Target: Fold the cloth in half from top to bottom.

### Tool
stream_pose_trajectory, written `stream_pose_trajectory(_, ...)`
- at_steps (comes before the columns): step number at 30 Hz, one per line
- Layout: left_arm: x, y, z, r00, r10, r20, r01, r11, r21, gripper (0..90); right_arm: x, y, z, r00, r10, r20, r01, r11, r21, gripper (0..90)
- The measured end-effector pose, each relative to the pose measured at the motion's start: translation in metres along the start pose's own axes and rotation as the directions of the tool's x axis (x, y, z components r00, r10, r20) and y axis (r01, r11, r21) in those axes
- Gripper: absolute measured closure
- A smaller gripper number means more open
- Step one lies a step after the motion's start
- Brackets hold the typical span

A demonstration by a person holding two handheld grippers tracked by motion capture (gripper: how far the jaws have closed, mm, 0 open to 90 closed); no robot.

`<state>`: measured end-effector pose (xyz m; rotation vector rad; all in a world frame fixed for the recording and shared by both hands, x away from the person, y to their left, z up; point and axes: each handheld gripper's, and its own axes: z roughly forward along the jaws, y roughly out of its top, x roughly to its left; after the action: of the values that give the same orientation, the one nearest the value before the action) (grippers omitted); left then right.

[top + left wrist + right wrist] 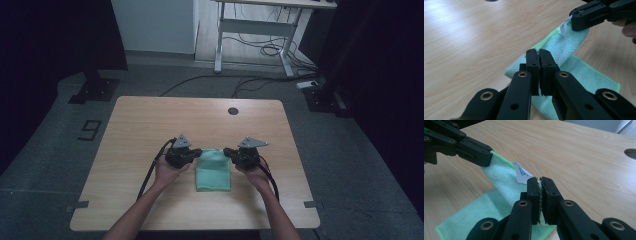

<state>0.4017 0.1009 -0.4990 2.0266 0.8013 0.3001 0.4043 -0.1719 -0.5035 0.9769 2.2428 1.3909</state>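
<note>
A light green cloth lies folded near the middle of the wooden table. My left gripper is shut on the cloth's far left corner, and my right gripper is shut on its far right corner. Between them the far edge is lifted a little off the table. In the left gripper view the cloth runs from my left gripper up to the right gripper, beside a white label. In the right gripper view my right gripper pinches the cloth by the label; the left gripper holds the other corner.
A round cable hole sits near the table's far edge. Cables trail from both grippers toward the near edge. Beyond the table stand a desk frame with floor cables and dark stand bases at each side.
</note>
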Motion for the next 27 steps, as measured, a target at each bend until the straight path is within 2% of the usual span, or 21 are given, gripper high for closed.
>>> stream_pose_trajectory(6, -0.007, -0.009, -0.002, 0.9998, 0.016, 0.008, -0.016, 0.9998, 0.009, 87.2, 0.004, -0.009, -0.002, 0.9999, 0.005, -0.014, -0.005, 1.0, 0.01, 84.7)
stream_pose_trajectory(11, -0.013, -0.017, -0.006, 0.9995, 0.021, 0.022, -0.021, 0.9997, 0.013, 86.9, 0.012, -0.018, -0.004, 0.9994, -0.015, -0.029, 0.016, 1.0, 0.026, 84.5)
stream_pose_trajectory(17, -0.022, -0.026, -0.004, 0.9987, 0.047, 0.019, -0.047, 0.998, 0.042, 86.7, 0.016, -0.027, -0.007, 0.9992, -0.017, -0.036, 0.019, 0.999, 0.042, 84.3)
stream_pose_trajectory(27, -0.029, -0.036, -0.008, 0.998, 0.051, 0.039, -0.053, 0.9975, 0.048, 86.5, 0.024, -0.039, -0.011, 0.9981, -0.018, -0.059, 0.021, 0.998, 0.051, 84.0)
